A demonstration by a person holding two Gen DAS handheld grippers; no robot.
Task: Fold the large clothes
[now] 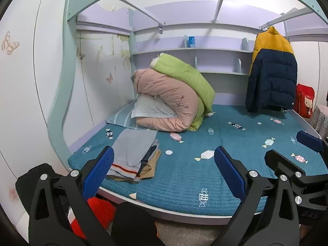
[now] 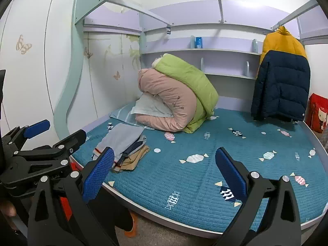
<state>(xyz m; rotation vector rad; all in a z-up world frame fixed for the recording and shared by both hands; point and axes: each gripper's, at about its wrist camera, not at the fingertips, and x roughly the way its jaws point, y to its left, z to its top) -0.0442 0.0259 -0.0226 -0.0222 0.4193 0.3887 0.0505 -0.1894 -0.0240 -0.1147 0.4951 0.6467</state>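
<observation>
Near the bed's front left corner we saw the stack (image 1: 133, 155) of folded clothes lying on the teal quilt (image 1: 235, 164). Readable writing was scarce: faint raised letters on the left gripper's black body in the right view and on the right gripper's body in the left view were too small for us to make out, and the small label on the frame above the shelves was blurred. The stack's top piece was grey, with an orange and dark stripe at its near hem; dark blue and tan layers showed beneath, their edges roughly aligned.

We held both tools off the bed's front edge. The left gripper (image 1: 164, 174) had its blue pads spread wide with nothing between them, and the right gripper (image 2: 164, 176) was likewise released and bare.

At the back of the bed we noted a pink duvet (image 1: 168, 102) rolled with a green duvet (image 1: 184, 75) over a pale pillow (image 1: 151, 108). At the back right corner a yellow and navy jacket (image 1: 272, 71) hung from the frame, with a red bag (image 1: 305, 100) showing a cartoon figure just beside it.
</observation>
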